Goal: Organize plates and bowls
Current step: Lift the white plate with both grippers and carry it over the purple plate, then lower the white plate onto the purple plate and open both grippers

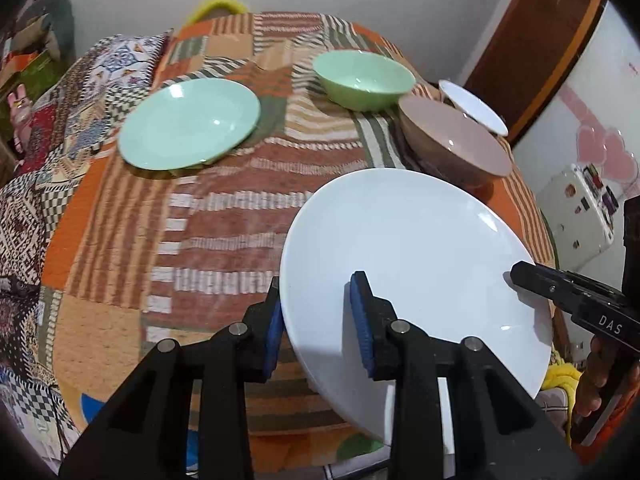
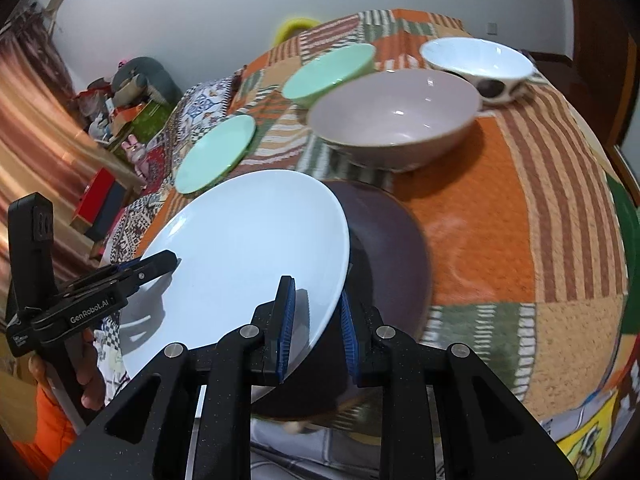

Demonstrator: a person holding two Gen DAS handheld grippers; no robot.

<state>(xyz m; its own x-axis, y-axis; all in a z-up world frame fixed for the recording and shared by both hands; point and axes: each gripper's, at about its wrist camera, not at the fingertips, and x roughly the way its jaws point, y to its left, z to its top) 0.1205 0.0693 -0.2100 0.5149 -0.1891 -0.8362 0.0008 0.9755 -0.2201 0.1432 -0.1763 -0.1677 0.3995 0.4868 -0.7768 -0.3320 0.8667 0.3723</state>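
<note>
A white plate [image 1: 412,248] hangs tilted over the patchwork-covered table [image 1: 224,216], held at opposite rims. My left gripper [image 1: 318,320] is shut on its near-left rim, blue pads above and below. My right gripper [image 2: 316,328] is shut on the plate's [image 2: 248,248] right rim. Each gripper shows in the other's view, the right gripper [image 1: 520,276] and the left gripper [image 2: 170,260]. Under the white plate lies a dark brown plate [image 2: 392,248]. Farther back are a green plate [image 1: 188,124], a green bowl [image 1: 362,78], a pink bowl [image 1: 452,140] and a white bowl [image 1: 472,106].
The table's front edge drops off just below the grippers, and its right edge lies near a wooden door frame [image 1: 532,40]. A person's hand [image 2: 90,372] in an orange sleeve holds the left gripper. Cluttered shelves and toys [image 2: 128,92] stand off to the left.
</note>
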